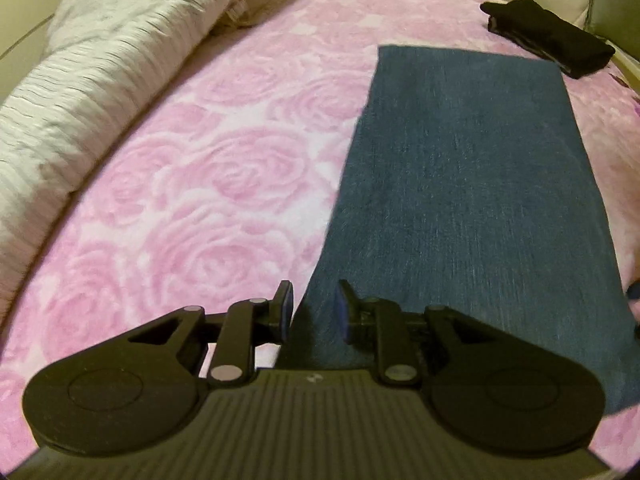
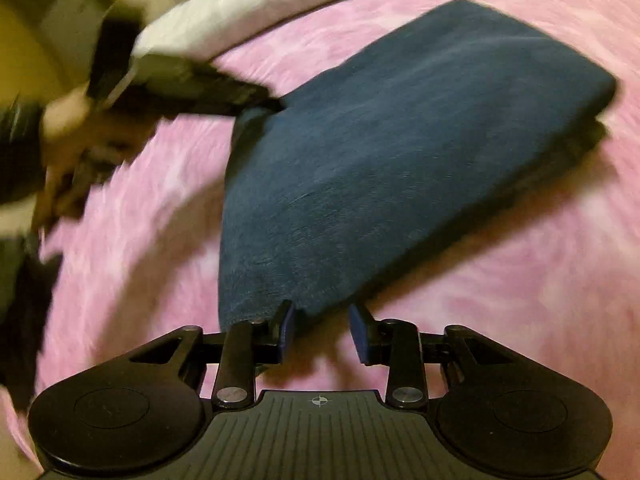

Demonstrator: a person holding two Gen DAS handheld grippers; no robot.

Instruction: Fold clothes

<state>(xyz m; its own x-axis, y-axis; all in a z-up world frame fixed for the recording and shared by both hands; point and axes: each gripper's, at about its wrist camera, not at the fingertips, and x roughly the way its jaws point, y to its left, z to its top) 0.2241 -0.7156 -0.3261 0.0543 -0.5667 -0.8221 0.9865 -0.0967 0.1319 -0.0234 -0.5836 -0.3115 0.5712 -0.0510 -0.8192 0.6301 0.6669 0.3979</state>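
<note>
A folded dark-blue denim garment (image 1: 460, 184) lies on the pink rose-patterned blanket (image 1: 192, 168). The left gripper (image 1: 314, 312) and right gripper (image 2: 322, 330) hover at its near edge, fingers apart, gripping nothing.

Pink rose-patterned bedspread (image 1: 208, 168); white quilt (image 1: 80, 92)

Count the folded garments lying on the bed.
2: the blue garment lies before both grippers on the pink blanket; the black garment sits at the far edge. Others may be out of view.
</note>
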